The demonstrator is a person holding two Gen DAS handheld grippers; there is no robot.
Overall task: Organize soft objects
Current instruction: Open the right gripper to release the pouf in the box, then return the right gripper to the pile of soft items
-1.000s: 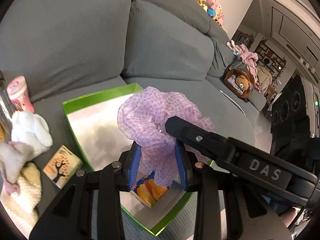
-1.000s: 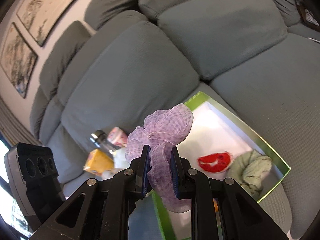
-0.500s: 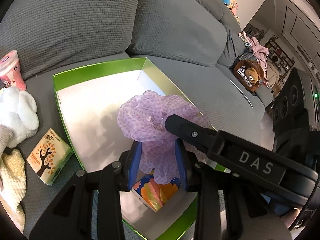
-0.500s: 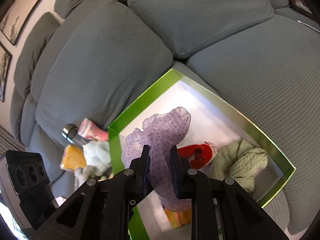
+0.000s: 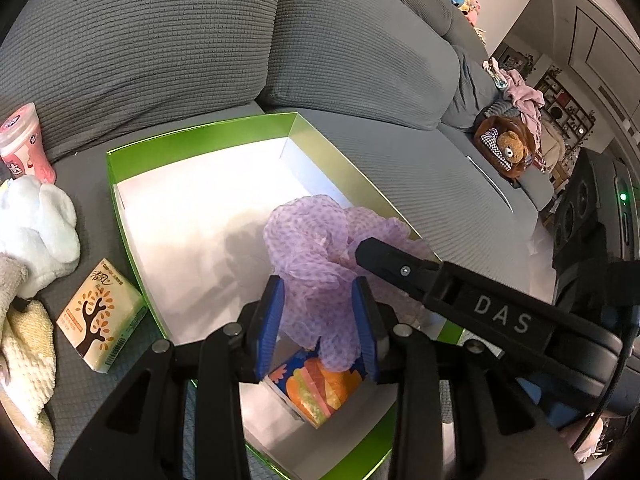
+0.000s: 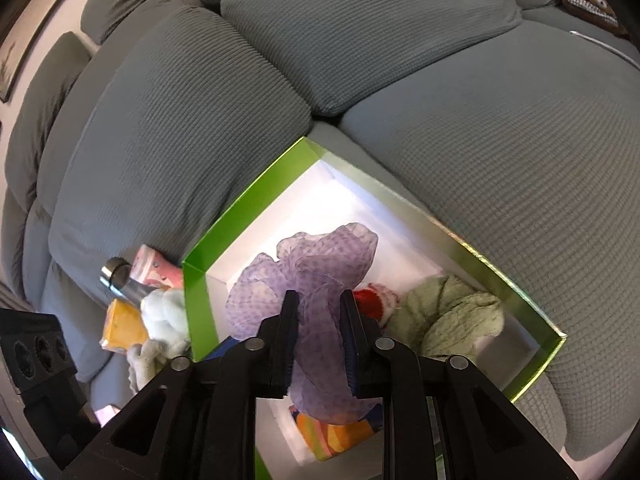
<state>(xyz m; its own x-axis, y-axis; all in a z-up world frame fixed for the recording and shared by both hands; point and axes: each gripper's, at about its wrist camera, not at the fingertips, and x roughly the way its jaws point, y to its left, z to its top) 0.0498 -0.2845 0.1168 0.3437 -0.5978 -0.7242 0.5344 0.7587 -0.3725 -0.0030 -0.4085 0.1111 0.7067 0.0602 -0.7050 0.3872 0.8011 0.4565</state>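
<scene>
A lilac dotted gauze cloth (image 5: pixel 316 248) hangs between both grippers over the green-rimmed white box (image 5: pixel 200 136) on the grey sofa. My left gripper (image 5: pixel 318 316) is shut on its lower part. My right gripper (image 6: pixel 318 340) is shut on the same cloth (image 6: pixel 320 276), and its black arm crosses the left wrist view. In the box lie a green towel (image 6: pixel 452 320), a red and white soft item (image 6: pixel 376 300) and a colourful packet (image 5: pixel 316 388), partly hidden by the cloth.
Left of the box on the seat lie a white plush toy (image 5: pixel 36 224), a yellow towel (image 5: pixel 24 360), a tissue pack with a tree print (image 5: pixel 100 320), a pink cup (image 5: pixel 22 144) and a steel bottle (image 6: pixel 124 284). A teddy bear (image 5: pixel 506 148) sits far right.
Both grippers have lowered the lilac cloth from above the box's near edge down into the box, and the views tilted downward. Both stay shut on it.
</scene>
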